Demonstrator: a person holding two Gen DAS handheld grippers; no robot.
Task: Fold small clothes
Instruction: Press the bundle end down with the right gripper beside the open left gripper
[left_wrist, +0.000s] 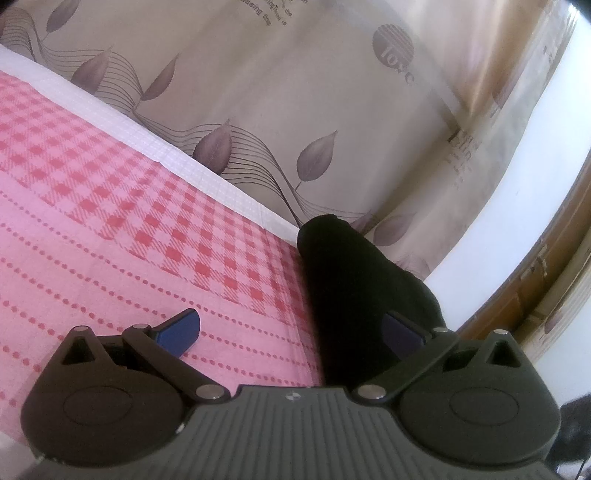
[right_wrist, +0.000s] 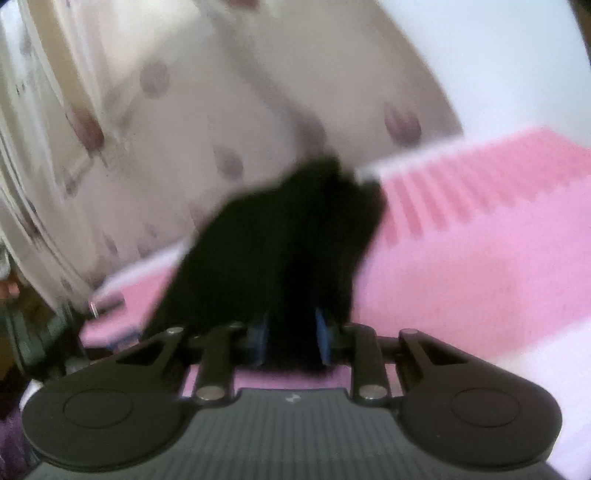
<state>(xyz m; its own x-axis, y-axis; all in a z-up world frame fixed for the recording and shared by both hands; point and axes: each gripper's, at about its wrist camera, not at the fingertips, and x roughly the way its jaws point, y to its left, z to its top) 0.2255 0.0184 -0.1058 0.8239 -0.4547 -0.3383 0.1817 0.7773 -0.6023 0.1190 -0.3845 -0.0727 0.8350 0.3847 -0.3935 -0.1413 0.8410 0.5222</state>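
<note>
A small black garment (left_wrist: 354, 291) lies on the pink checked bedsheet (left_wrist: 110, 206), running from the bed's far edge toward my left gripper (left_wrist: 291, 332). The left gripper is open, its blue pads wide apart; the right pad (left_wrist: 400, 334) sits over the black cloth, the left pad (left_wrist: 179, 332) over the sheet. In the blurred right wrist view, my right gripper (right_wrist: 291, 338) is shut on the black garment (right_wrist: 280, 240), which bunches up between and above the blue pads, lifted off the pink sheet (right_wrist: 480, 240).
A beige curtain with leaf print (left_wrist: 295, 92) hangs behind the bed. A white mattress border (left_wrist: 166, 147) runs along the sheet's far edge. A white wall (left_wrist: 535, 184) and wooden trim (left_wrist: 535, 280) stand at the right.
</note>
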